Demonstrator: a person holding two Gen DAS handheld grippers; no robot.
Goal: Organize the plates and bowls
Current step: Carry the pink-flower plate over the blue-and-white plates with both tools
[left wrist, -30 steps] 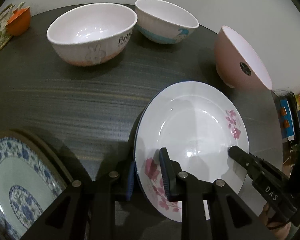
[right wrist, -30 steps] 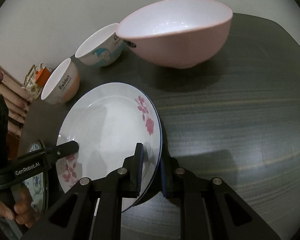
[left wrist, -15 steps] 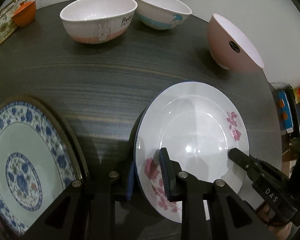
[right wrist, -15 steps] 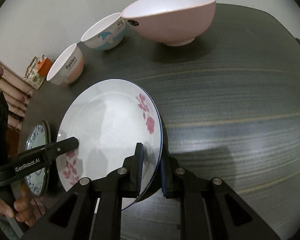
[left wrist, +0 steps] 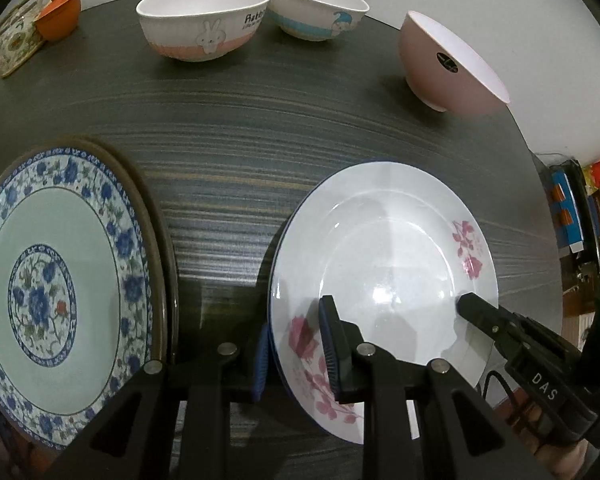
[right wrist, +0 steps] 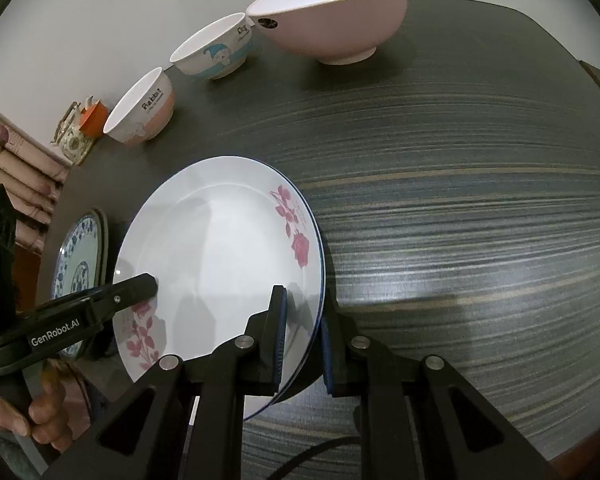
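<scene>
The left gripper [left wrist: 296, 350] has its jaws closed on the near-left rim of a white plate with pink flowers [left wrist: 384, 280], one blue pad under the rim and one on top. The right gripper [right wrist: 302, 334] clamps the same plate [right wrist: 220, 256] on its opposite rim, pads above and below the edge. Held between the two, the plate is tilted and appears lifted off the dark wood-grain table [left wrist: 260, 152], though the pictures cannot settle whether its far edge touches the surface. It sits over the near part of the table, towards the left edge as the right wrist view has it.

Beside it, at the table's near-left corner, lies a blue-and-white patterned plate [left wrist: 52, 292] resting on a brown-rimmed plate [left wrist: 156, 240]; the two stacks are apart, with bare table between.

Along the far edge stand three bowls in a row: a rabbit bowl [left wrist: 202, 24] with a peach band, a white bowl with a blue band [left wrist: 316, 10] just beside it, and a larger pink bowl [left wrist: 448, 64] set apart towards the far-right corner. At the far-left corner sits a small orange cup [left wrist: 58, 18] on a patterned tray [left wrist: 14, 40].
</scene>
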